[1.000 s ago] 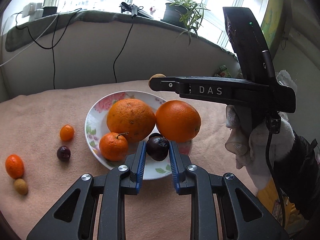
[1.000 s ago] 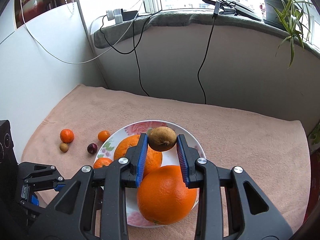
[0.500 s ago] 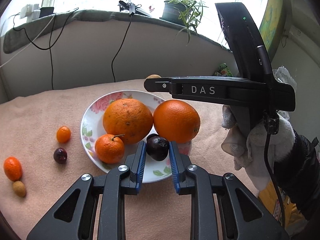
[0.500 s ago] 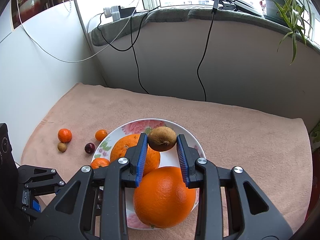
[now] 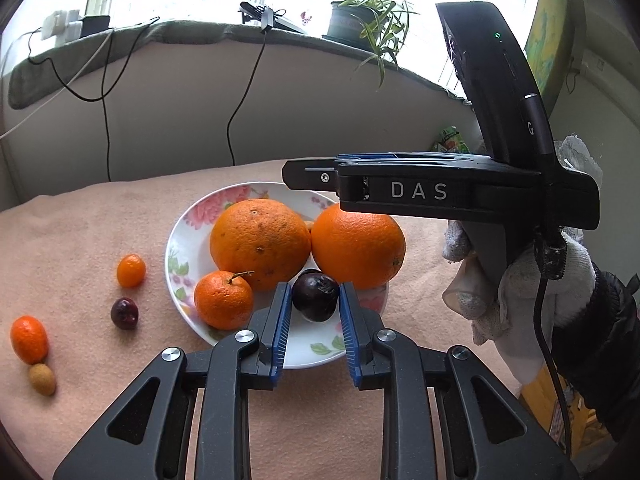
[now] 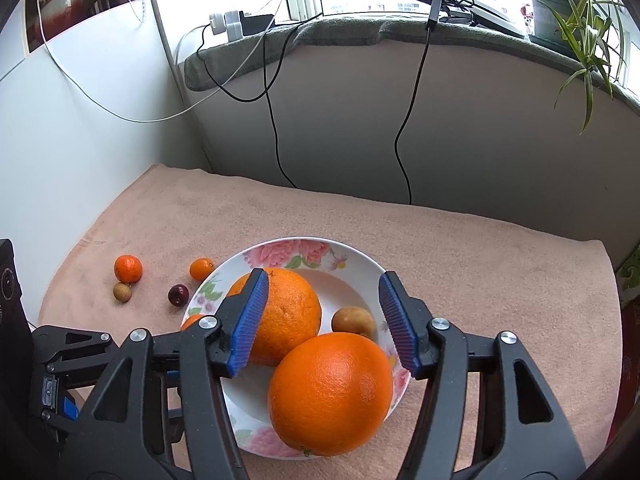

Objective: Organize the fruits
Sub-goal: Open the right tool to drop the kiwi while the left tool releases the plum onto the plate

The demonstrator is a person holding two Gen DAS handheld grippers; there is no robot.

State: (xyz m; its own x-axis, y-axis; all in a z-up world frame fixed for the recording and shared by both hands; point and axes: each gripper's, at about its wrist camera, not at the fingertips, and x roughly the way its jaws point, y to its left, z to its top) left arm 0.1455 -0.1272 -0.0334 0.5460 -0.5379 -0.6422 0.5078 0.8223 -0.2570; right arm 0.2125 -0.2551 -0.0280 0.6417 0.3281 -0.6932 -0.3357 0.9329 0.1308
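Observation:
A floral plate [image 5: 188, 236] [image 6: 360, 256] holds two big oranges [image 5: 260, 242] [image 5: 358, 244], a small mandarin [image 5: 223, 300] and a brown kiwi [image 6: 353, 320]. My left gripper [image 5: 314, 300] is shut on a dark plum [image 5: 315, 296] just above the plate's near side. My right gripper [image 6: 322, 304] is open and empty above the plate, the kiwi lying free below it behind the near orange [image 6: 330, 392]. In the left wrist view the right gripper shows side-on over the plate [image 5: 400, 188].
On the pink cloth left of the plate lie two kumquats [image 5: 131, 270] [image 5: 29, 339], a dark cherry [image 5: 124, 313] and a small brown fruit [image 5: 41, 379]. A wall with hanging cables [image 6: 404, 160] backs the table. A white panel [image 6: 80, 140] stands at the left.
My right gripper has opened and let the kiwi drop onto the plate behind the oranges. My left gripper still holds the plum and has barely moved.

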